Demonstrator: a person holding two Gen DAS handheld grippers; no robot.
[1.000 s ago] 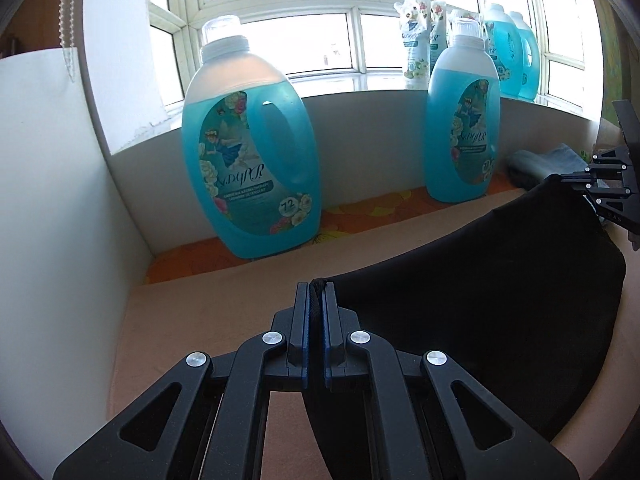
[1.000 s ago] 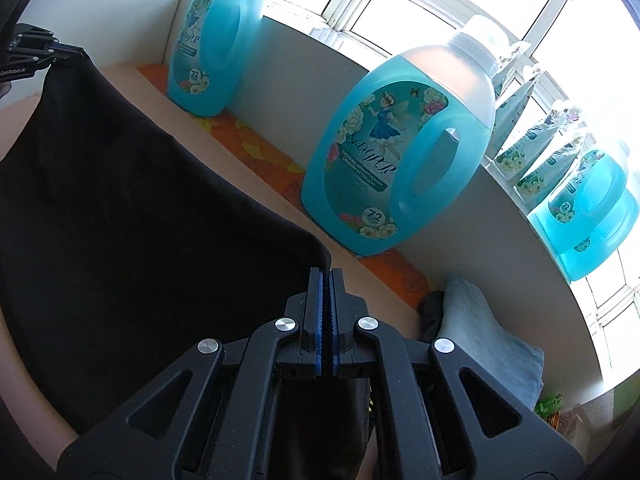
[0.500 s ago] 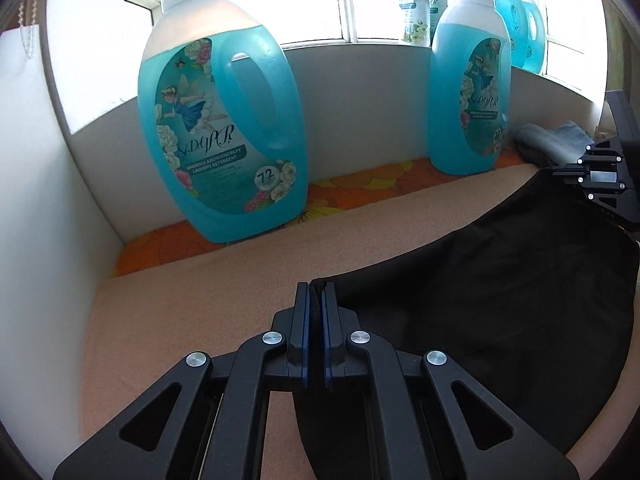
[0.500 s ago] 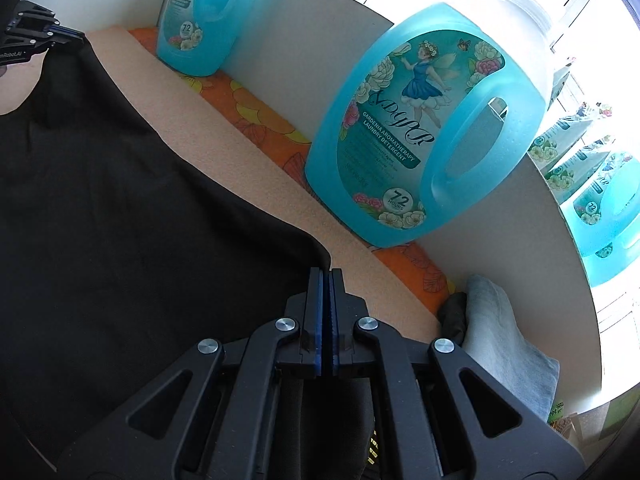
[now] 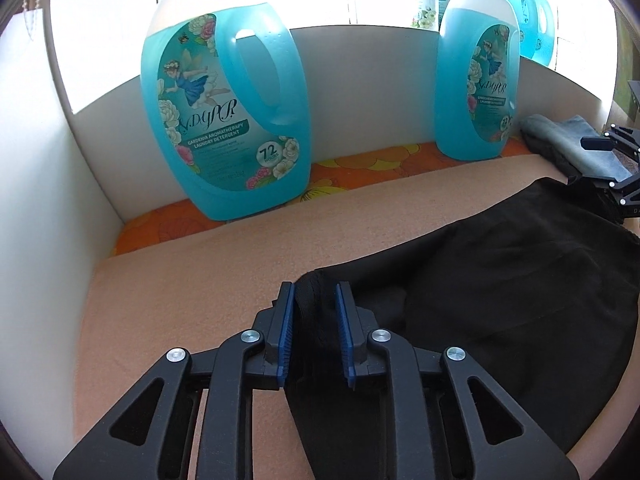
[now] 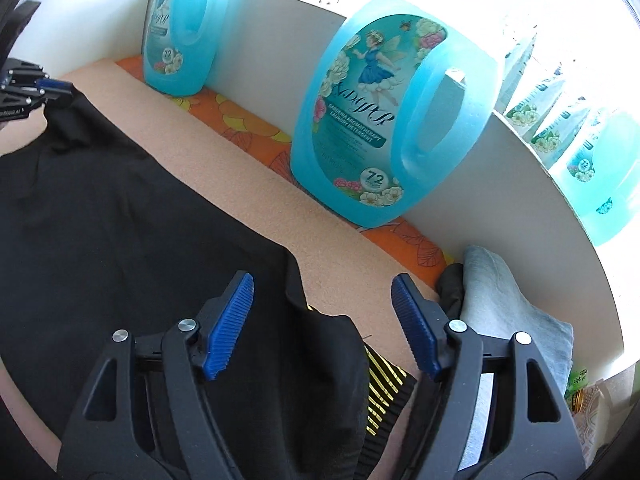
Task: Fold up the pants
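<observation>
**Soft black pants lie flat, both tongs parted**

Left wrist view: the left tongs [image 5: 314, 300] stand a little apart, and the corner of the black pants [image 5: 520, 300] lies loose between the blue pads [image 5: 286, 332], not pinched. The pants are spread on the beige tabletop [image 5: 180, 300], from the near middle to the far right, where the right tongs [image 5: 608, 164] show at the edge. The cloth looks thin, light and limp; I judge it will sag and crease when lifted, so it is best taken at a corner or at the hem, two corners together. A big blue bottle [image 5: 228, 120] stands far left, with "GARDENIA AROMATHERAPY LAUNDRY DETERGENT" and "72 HOURS" on its label. A second bottle [image 5: 476, 80] stands far right.

Right wrist view: the right tongs [image 6: 322, 284] are wide open and hold nothing; the edge of the pants [image 6: 120, 220] lies under them. Near the tongs a black part with yellow stripes [image 6: 382, 392] shows; I cannot tell what it is. A grey folded cloth [image 6: 504, 304] lies at the right. The nearest bottle [image 6: 384, 120] repeats the same label. The left tongs [image 6: 36, 88] are far left.
</observation>
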